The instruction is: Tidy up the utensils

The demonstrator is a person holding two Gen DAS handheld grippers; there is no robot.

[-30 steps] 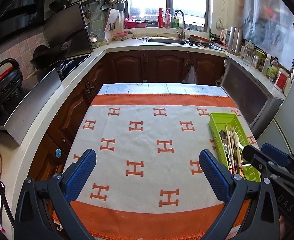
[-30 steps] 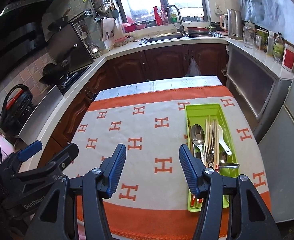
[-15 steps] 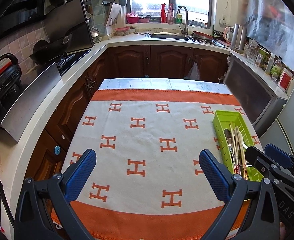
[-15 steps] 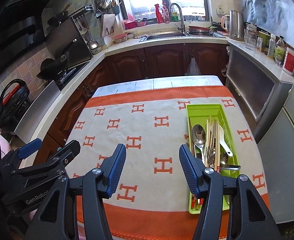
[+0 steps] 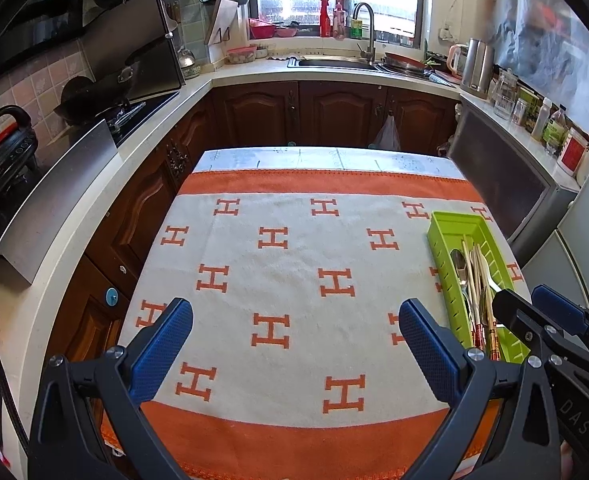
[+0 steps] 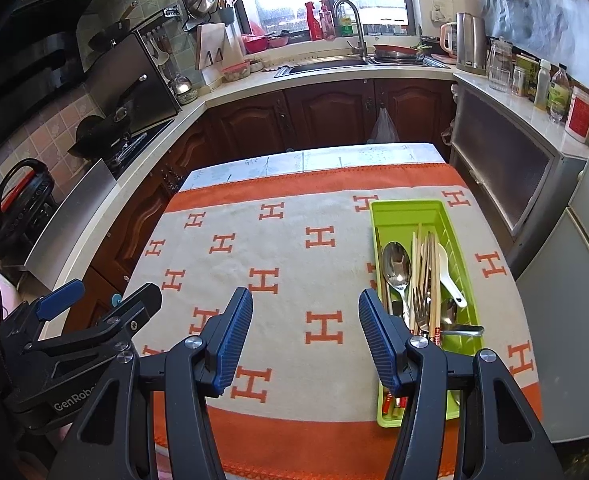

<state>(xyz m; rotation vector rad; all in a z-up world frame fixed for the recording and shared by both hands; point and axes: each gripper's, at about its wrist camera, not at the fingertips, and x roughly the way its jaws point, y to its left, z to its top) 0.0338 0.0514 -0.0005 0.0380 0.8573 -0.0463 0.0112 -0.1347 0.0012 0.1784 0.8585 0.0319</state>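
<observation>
- Both grippers hover over the table, angled down at the cloth, neither one touching anything.
- Left gripper (image 5: 296,344): jaws spread wide, blue pads facing each other across bare cloth, nothing between them.
- Right gripper (image 6: 305,336): jaws apart at a middling gap, also empty, with only the patterned cloth showing between the pads.
- Its right finger (image 6: 378,336) sits just beside the near left edge of the green utensil tray (image 6: 410,210), overlapping it in the right wrist view; whether they touch, I cannot tell.
- That tray lies lengthwise on the right side of the table, on the orange-and-cream tablecloth (image 6: 286,248) with its H pattern.
- Inside the tray, all bundled together: a steel spoon (image 6: 397,264) bowl-up on the left, wooden chopsticks (image 6: 433,268) running down the middle, a fork (image 6: 420,304) beneath them, and a white ceramic spoon (image 6: 448,276) on the right.
- A steel handle (image 6: 464,330) lies crosswise near the tray's near end.
- From the left wrist view, the same tray (image 5: 454,220) sits off past the left gripper's right finger, with the right gripper (image 5: 542,312) poking in beside it at the frame's right edge.
- Cloth to the left of the tray is bare.
</observation>
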